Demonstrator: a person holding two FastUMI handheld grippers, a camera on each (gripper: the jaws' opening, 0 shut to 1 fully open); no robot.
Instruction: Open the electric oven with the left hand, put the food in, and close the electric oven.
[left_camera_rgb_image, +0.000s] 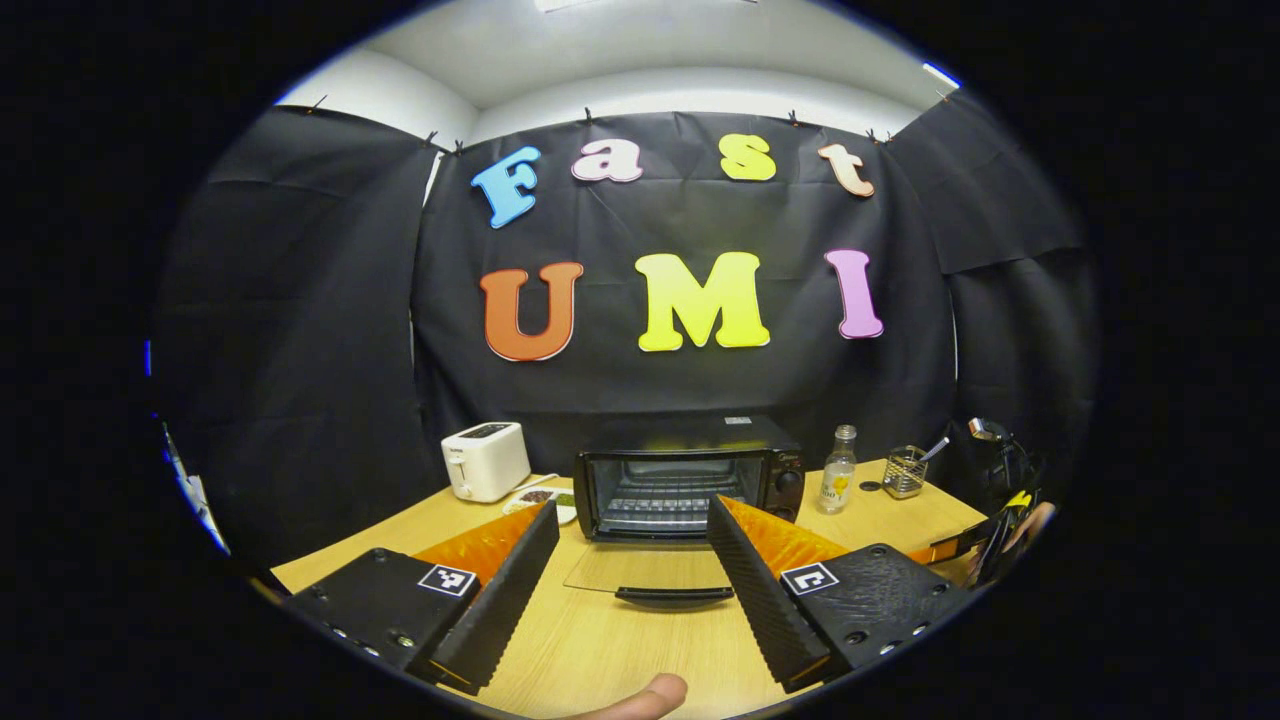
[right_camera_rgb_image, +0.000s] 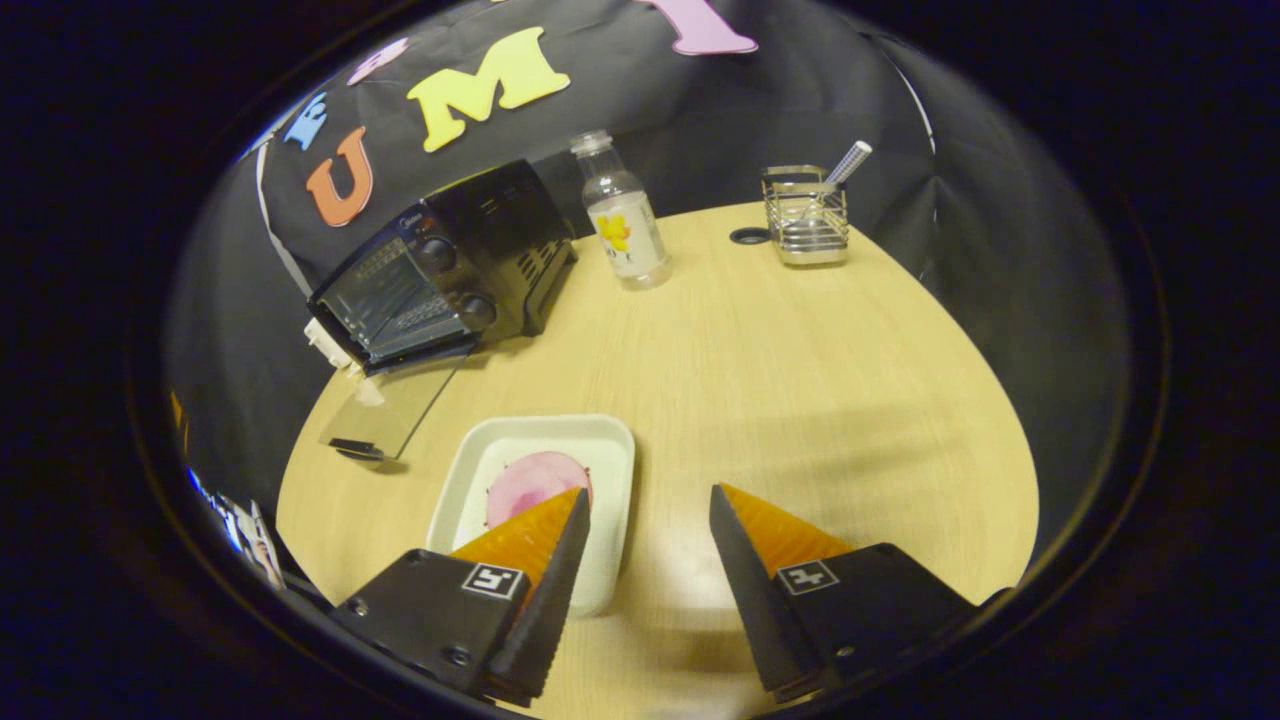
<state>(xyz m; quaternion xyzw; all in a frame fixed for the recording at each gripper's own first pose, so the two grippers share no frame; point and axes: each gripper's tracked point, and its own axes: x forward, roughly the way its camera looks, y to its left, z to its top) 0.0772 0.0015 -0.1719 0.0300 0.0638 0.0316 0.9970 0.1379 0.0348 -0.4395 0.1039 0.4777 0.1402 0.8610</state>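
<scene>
Item 1, electric oven (left_camera_rgb_image: 690, 478): black, at 12 o'clock in my left gripper view, standing on the desk (left_camera_rgb_image: 640, 640). Its glass door (left_camera_rgb_image: 650, 570) is folded down flat toward me, handle (left_camera_rgb_image: 673, 596) at the near edge, wire rack visible inside. In my right gripper view it sits at 10 o'clock.

Item 2, food: a pink round slice (right_camera_rgb_image: 535, 485) in a white rectangular tray (right_camera_rgb_image: 610, 450), at 7 o'clock in the right gripper view, well apart from the oven.

Item 3, left gripper (left_camera_rgb_image: 635, 520): fingers spread wide, holding nothing, set back from the door handle.

Item 4, right gripper (right_camera_rgb_image: 648, 505): fingers spread wide, empty; one finger overlaps the tray's near edge in the view, contact I cannot confirm.

Item 5, bystanders: white toaster (left_camera_rgb_image: 486, 460) at 10 o'clock, a small dish (left_camera_rgb_image: 545, 497) beside it, a clear bottle (right_camera_rgb_image: 622, 215) just beside the oven, a wire holder (right_camera_rgb_image: 806, 215) at 1 o'clock in the right gripper view.

Status, as I judge it: opening is done; loading is the step in hand. Next I must shift the right gripper toward 9 o'clock, straddle the tray's rim, close the fingers, then carry it level to the rack.
</scene>
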